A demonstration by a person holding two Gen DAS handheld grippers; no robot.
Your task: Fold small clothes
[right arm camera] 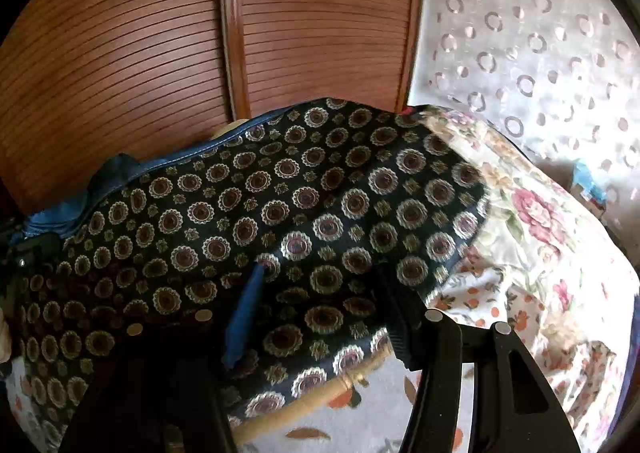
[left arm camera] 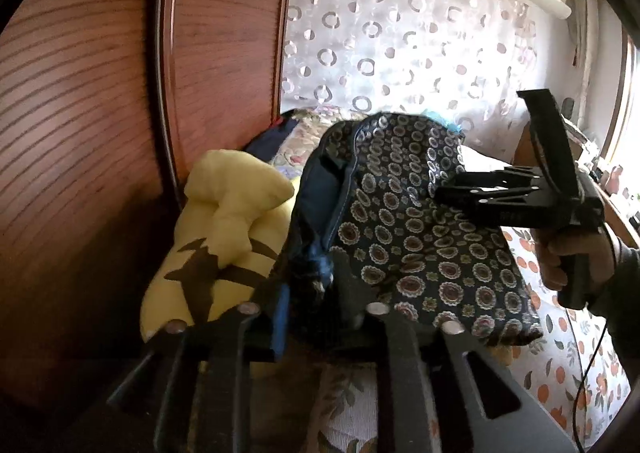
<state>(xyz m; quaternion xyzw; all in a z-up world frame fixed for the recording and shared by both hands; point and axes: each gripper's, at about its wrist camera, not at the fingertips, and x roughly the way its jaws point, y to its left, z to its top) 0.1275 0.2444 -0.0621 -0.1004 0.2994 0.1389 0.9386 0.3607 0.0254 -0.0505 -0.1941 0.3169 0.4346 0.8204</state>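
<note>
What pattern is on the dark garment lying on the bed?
Round flower-like medallions on near-black cloth, with a blue edge; the garment shows best in the right wrist view.

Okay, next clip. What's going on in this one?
A person holds tongs in each hand over a bed, working on a dark patterned garment with blue lining. It lies bunched on the floral bedding, not yet folded. The left tongs straddle its blue edge with jaws apart; the right tongs stand open over the cloth. A yellow plush toy lies beside the garment, by the wooden wardrobe.
</note>
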